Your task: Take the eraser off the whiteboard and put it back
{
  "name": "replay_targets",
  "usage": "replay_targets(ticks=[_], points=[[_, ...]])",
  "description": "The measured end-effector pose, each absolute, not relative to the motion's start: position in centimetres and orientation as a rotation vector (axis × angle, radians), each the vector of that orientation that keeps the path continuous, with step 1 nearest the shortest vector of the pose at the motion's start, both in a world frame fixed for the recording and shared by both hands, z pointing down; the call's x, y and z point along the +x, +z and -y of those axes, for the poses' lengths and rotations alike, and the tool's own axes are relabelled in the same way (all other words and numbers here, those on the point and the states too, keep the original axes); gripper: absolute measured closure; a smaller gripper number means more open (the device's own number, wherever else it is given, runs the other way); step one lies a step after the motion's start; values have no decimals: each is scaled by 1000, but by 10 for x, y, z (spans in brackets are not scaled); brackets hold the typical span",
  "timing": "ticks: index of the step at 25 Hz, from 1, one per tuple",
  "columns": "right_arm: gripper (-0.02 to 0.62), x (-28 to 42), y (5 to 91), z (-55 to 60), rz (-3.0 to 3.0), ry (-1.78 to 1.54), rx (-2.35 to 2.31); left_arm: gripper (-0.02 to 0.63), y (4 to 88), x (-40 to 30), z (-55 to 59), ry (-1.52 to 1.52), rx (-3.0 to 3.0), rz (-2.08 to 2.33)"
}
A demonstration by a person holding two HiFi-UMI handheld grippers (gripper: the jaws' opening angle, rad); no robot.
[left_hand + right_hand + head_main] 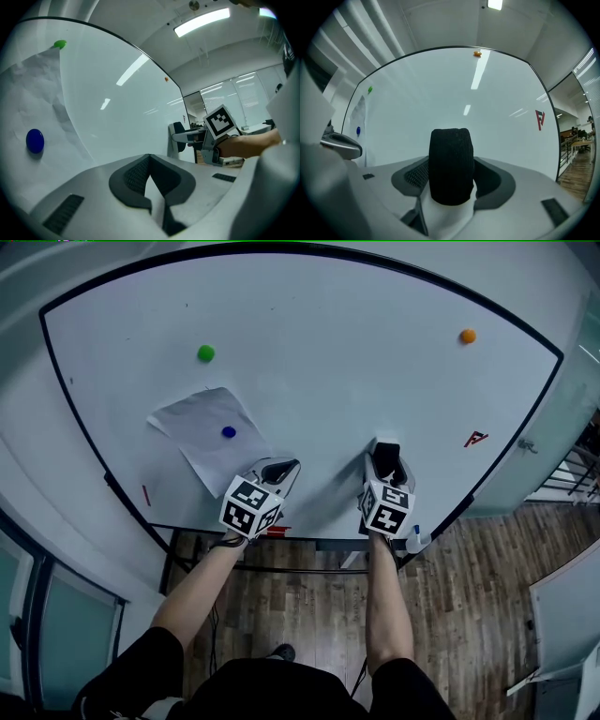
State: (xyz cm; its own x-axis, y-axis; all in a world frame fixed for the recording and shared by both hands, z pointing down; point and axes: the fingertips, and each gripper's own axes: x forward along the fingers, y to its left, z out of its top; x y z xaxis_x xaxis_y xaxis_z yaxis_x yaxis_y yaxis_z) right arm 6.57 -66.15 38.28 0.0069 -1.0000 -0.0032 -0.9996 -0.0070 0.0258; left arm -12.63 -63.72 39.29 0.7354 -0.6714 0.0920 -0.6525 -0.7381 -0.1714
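Grey right claw (pixel 386 452) level toward whiteboard (pixel 328 315)

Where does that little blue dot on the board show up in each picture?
Head view: the blue magnet sits on the paper, left of middle.
Left gripper view: at the far left.
Right gripper view: tiny, at the left edge.
Shared landmark: the green magnet above it.

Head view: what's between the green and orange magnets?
Nothing: the head view shows only bare whiteboard between the green magnet and the orange magnet.
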Motion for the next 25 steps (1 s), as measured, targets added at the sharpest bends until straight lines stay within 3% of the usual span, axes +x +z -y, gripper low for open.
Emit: replay_targets(ticks=[6,25], points=[[354,63,384,661,2180,-30,2220,589,395,-130,637,-221,-2807,-1096],[354,52,396,600,2231,9,2146,589,402,-132,581,-214,-2820,-1152]])
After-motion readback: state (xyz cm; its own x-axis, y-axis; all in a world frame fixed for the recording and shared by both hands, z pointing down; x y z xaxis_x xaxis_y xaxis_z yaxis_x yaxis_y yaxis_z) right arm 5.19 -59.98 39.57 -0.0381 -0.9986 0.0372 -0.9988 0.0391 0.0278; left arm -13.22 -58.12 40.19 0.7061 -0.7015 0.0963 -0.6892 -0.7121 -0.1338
